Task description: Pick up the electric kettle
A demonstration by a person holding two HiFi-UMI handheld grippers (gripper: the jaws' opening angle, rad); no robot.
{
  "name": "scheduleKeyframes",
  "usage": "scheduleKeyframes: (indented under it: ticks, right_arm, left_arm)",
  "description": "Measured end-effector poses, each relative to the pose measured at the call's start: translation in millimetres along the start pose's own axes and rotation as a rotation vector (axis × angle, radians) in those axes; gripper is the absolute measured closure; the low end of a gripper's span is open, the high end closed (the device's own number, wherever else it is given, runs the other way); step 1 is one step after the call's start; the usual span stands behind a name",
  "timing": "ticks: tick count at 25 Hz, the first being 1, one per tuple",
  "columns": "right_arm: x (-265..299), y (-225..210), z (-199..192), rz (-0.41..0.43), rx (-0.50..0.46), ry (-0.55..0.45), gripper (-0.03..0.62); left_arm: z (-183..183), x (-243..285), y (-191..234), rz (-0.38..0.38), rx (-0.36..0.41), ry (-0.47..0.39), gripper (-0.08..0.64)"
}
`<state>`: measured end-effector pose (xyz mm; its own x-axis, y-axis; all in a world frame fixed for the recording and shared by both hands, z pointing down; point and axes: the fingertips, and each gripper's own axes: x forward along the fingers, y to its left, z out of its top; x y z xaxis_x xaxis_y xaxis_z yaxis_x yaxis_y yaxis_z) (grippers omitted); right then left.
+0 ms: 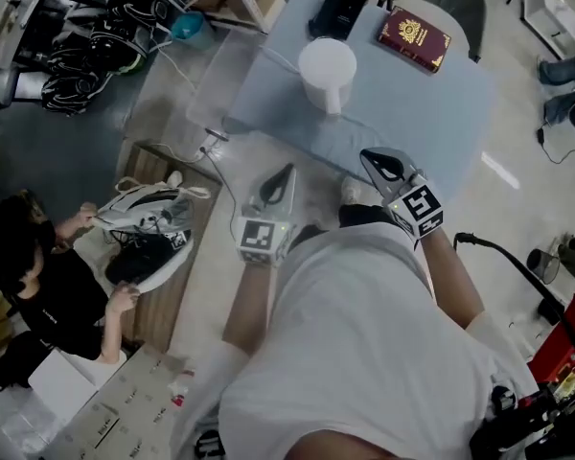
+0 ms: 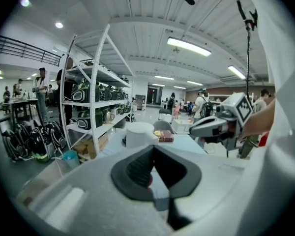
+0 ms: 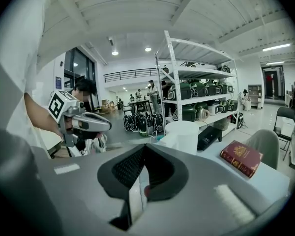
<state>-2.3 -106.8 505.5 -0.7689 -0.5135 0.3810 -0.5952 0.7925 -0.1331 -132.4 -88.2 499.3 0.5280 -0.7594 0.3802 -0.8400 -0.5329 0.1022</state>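
Item: electric kettle (image 1: 328,73), white, upright on pale blue table (image 1: 441,113), well ahead of both grippers. Judged rigid, smooth, slippery; heavier if filled. Best taken by the handle, not made out here. Left gripper (image 1: 286,175) and right gripper (image 1: 376,161) were closed, empty

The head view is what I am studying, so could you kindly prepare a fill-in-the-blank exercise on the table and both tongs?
1. The electric kettle standing on the table is ____ in colour.
2. In the head view, the red book lies to the ____ of the kettle.
3. The left tongs and the right tongs are both ____ rather than open, gripping nothing.
Missing words: white; right; shut.
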Motion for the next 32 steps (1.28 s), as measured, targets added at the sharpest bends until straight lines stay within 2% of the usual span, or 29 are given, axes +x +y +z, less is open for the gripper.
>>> scheduleKeyframes:
  ticks: [3, 8, 14, 22, 32]
  right_arm:
    - [3, -7, -3, 0.030, -0.011, 0.012, 0.588]
    - [3, -22, -11, 0.079, -0.043, 0.027, 0.588]
    - [3, -34, -19, 0.114, -0.045, 0.057, 0.588]
    - [11, -38, -19, 0.116, -0.034, 0.076, 0.588]
    - [41, -51, -16, 0.056, -0.002, 0.110, 0.588]
  left_arm:
    - [-5, 1, 6, 0.033, 0.013, 0.022, 0.557]
    - [-4, 9, 6, 0.088, -0.009, 0.043, 0.557]
    - [-6, 19, 5, 0.121, -0.024, 0.056, 0.557]
    - [1, 24, 15, 0.118, -0.011, 0.059, 0.557]
    - [5, 52, 48, 0.046, -0.001, 0.066, 0.557]
